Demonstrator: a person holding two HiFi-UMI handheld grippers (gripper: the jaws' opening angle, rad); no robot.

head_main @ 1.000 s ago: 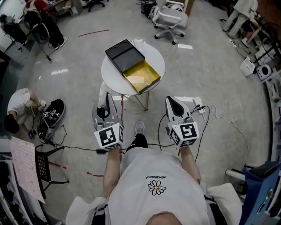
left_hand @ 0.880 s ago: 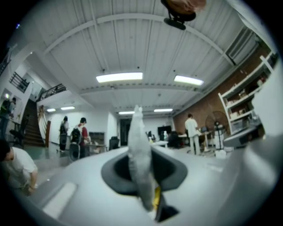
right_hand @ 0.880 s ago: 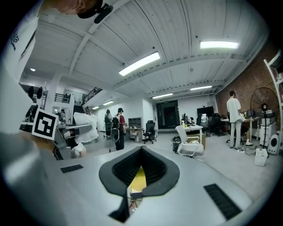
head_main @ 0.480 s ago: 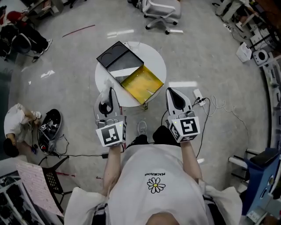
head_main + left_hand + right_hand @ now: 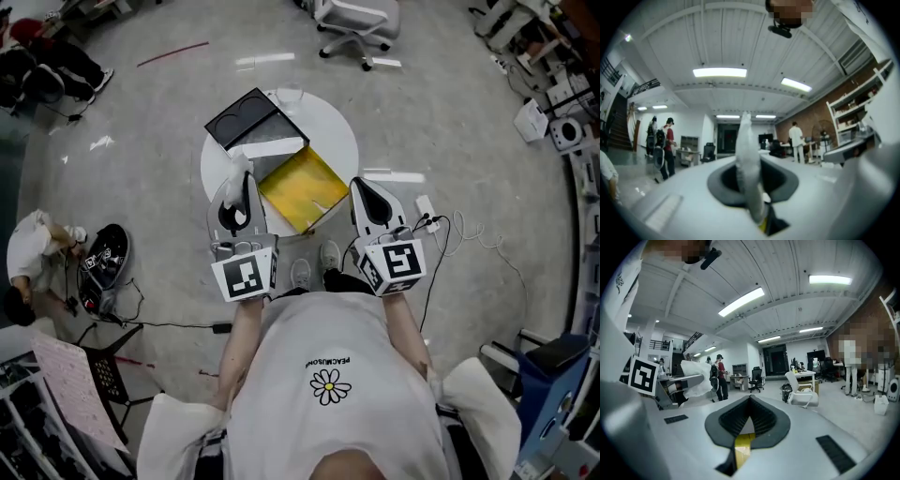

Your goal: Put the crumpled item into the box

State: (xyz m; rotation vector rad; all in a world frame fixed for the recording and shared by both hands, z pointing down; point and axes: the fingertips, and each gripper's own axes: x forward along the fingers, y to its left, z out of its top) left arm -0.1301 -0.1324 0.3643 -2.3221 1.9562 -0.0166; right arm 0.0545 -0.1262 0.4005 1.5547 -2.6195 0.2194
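Observation:
An open box (image 5: 302, 187) with a yellow inside and a black lid (image 5: 246, 117) lies on a small round white table (image 5: 342, 131). My left gripper (image 5: 236, 178) is shut on the white crumpled item (image 5: 234, 167), over the table's near-left edge, just left of the yellow part. In the left gripper view the crumpled item (image 5: 747, 164) stands pinched between the jaws. My right gripper (image 5: 361, 185) hovers at the table's near-right edge, shut with nothing in it (image 5: 750, 399). The right gripper view shows the crumpled item (image 5: 696, 380) at its left.
An office chair (image 5: 356, 19) stands beyond the table. A person (image 5: 28, 244) sits on the floor at far left beside a black device (image 5: 103, 262). Cables and a power strip (image 5: 424, 211) lie on the floor to the right. My own shoes (image 5: 300, 274) are below the table.
Both grippers have moved forward to the table; the left one, still holding the crumpled item, now reaches over the near-left edge beside the box.

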